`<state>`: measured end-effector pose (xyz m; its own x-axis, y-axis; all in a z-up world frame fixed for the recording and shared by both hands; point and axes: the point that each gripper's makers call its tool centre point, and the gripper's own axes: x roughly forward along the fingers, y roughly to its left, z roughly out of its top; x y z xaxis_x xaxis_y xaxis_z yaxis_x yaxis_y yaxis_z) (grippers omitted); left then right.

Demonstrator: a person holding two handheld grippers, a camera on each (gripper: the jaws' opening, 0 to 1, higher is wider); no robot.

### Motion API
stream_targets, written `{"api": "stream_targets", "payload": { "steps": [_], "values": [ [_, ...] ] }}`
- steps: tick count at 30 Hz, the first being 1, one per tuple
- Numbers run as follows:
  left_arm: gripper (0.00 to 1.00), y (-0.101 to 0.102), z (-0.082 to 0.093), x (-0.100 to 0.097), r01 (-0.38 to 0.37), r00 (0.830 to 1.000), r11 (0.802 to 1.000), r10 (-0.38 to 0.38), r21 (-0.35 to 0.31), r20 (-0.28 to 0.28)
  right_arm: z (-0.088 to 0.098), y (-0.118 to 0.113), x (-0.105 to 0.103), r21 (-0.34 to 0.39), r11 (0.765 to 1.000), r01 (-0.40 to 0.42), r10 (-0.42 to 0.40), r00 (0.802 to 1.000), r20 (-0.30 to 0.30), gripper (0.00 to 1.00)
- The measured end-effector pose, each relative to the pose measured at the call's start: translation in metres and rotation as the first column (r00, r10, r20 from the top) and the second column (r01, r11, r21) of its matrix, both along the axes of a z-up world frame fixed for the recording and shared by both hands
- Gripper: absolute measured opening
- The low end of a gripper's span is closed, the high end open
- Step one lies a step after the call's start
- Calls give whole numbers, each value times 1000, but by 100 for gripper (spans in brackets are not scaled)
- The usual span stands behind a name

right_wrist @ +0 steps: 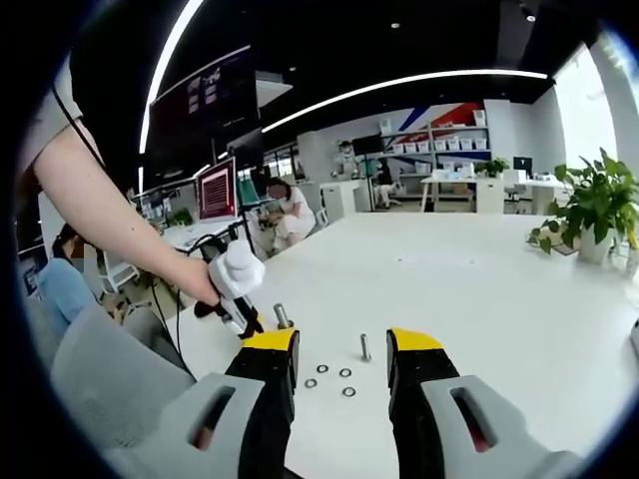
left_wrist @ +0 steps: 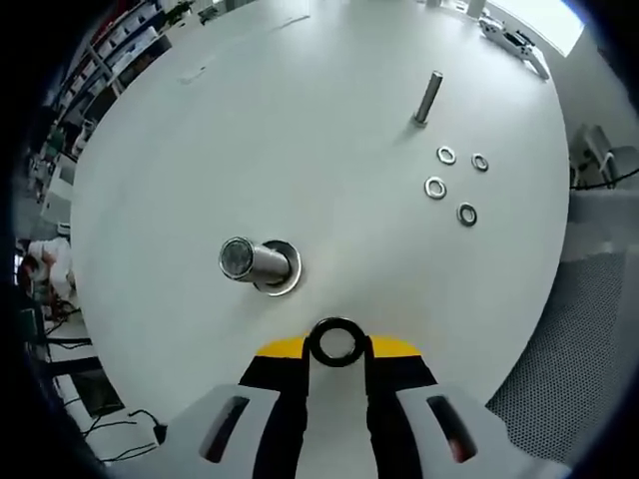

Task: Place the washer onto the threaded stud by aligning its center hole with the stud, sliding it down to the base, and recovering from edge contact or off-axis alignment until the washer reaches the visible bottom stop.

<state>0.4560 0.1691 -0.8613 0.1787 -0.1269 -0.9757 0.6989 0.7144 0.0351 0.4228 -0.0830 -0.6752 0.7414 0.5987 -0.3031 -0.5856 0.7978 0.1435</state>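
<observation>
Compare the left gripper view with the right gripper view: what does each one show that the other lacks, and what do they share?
Left gripper view alone: a washer pinched between the left tongs, and a washer already seated at the base of the near stud.

Right gripper view alone: the open right tongs, a person's hand holding the left tongs over the table edge, and a potted plant.

Both: the white table, both studs including the far stud, and four loose washers.

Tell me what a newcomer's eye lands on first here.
In the left gripper view, the left gripper pinches a dark metal ring washer just short of the thick steel threaded stud. Beyond, four loose silver washers lie by a thinner upright stud on the white round table.
</observation>
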Motion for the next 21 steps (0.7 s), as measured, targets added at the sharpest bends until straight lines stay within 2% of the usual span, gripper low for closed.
{"api": "stream_targets", "payload": {
  "steps": [6, 13, 17, 21],
  "values": [
    [19, -4, 5, -1, 11, 1000, 1000, -10, -12, 13, 0, -2, 1, 1, 1000, 6, -6, 1000, -2, 38],
    [19, -12, 25, 3, 0, 998, 998, 4, -65, 57, -1, 1, 0, -1, 1000, -3, 3, 1000, -3, 38],
    [19, -7, 28, 4, 7, 998, 998, -3, -61, 70, -1, 0, 0, 0, 1000, -2, 2, 1000, -4, 38],
    [19, -6, 40, 8, -9, 996, 997, 15, -76, 88, -1, 0, 1, 1, 1000, 1, -1, 1000, -4, 38]
  ]
}}
